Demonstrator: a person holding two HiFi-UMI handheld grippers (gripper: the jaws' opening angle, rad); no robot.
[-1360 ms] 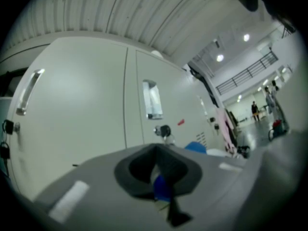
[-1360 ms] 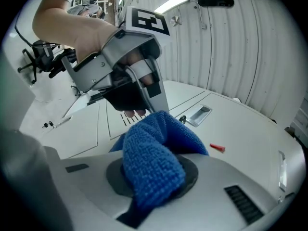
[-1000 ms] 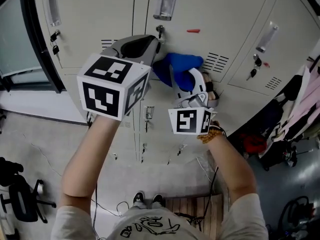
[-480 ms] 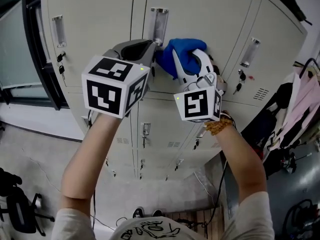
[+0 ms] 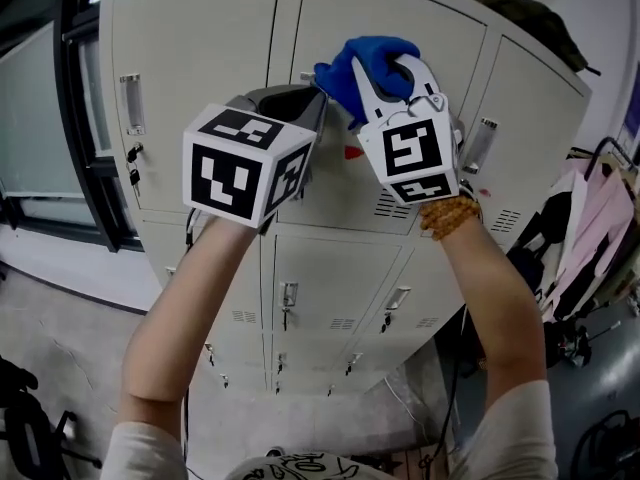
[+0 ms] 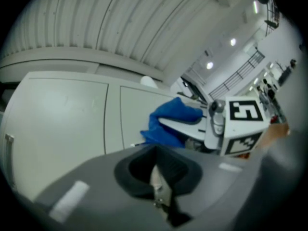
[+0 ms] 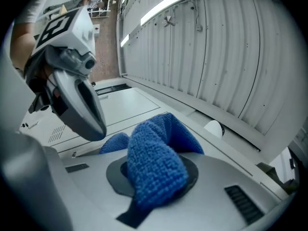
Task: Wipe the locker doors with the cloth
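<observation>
**While the cloth rides high, other doors wait**

As I reach up, my right gripper (image 5: pixel 378 80) pinches the blue cloth (image 5: pixel 362 60) in its jaws, bunched against the top of the middle locker door (image 5: pixel 445 23). My left gripper (image 5: pixel 292 106) hovers just beside, jaws pressed together on nothing. I judge the wiping under way at this upper edge, with the lower doors (image 5: pixel 320 268) left to do.

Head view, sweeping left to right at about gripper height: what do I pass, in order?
Dark window frame → left locker door's handle → left gripper → blue cloth, clamped in the right gripper → right locker door's handle → pink garment.
</observation>
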